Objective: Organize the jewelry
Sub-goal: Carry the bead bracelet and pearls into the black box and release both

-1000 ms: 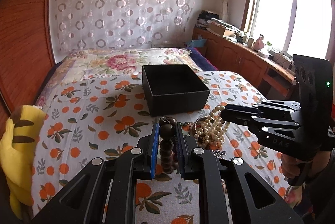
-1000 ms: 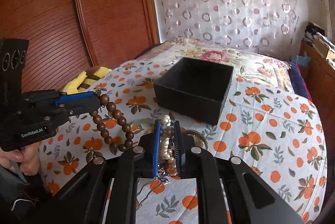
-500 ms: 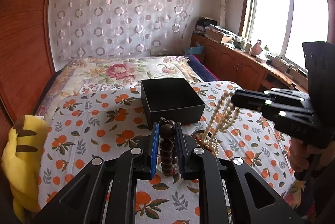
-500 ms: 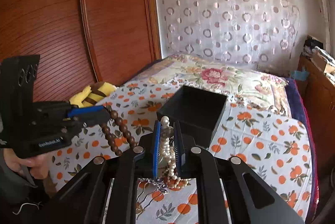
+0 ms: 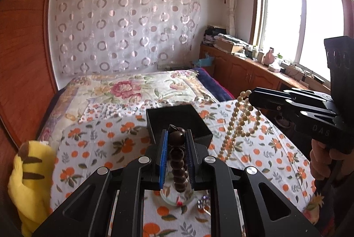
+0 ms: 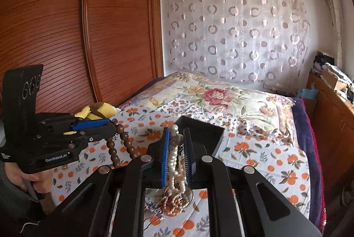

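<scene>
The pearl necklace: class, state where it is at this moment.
The pearl necklace hangs clamped in the right hand-held gripper, above the orange-print bedspread, just in front of the open black box and right of the brown bead string.

A dark brown wooden bead bracelet (image 5: 177, 161) hangs pinched in the left hand-held gripper (image 5: 176, 137), its loop dangling below the fingertips. A cream pearl necklace (image 6: 176, 161) droops in long strands from the right hand-held gripper (image 6: 177, 137). Just beyond both grippers sits an open, square black box (image 5: 177, 120) on the bed.
</scene>
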Demonstrator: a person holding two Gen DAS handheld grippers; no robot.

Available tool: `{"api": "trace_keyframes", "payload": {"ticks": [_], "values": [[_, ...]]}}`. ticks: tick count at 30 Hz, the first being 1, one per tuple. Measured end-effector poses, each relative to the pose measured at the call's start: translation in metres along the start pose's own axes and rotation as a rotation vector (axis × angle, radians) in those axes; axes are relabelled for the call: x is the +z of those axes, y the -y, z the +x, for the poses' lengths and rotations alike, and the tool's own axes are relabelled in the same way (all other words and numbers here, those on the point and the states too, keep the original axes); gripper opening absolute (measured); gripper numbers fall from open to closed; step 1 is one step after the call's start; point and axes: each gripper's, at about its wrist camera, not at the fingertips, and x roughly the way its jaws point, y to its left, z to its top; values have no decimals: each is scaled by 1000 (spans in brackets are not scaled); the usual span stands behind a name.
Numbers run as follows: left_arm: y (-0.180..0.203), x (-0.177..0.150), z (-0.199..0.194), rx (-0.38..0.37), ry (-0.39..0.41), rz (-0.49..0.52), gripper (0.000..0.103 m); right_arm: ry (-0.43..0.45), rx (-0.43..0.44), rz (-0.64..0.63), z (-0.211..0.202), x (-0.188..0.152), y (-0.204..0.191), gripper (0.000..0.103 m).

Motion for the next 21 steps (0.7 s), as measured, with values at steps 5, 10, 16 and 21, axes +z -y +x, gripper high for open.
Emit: {"api": "trace_keyframes", "payload": {"ticks": [5, 10, 16, 21], "values": [[1, 19, 14, 11, 0, 16, 14, 9, -21, -17, 11, 19, 9, 8], [-2, 33, 29, 11, -3, 19, 14, 12, 13, -26, 24, 33, 18, 8], [-16, 42, 37, 8, 7, 5, 14, 45, 18, -27, 28, 44, 24, 7], [-26, 53, 42, -3, 13, -7, 14, 67, 18, -42, 29, 72, 30, 7]]}}
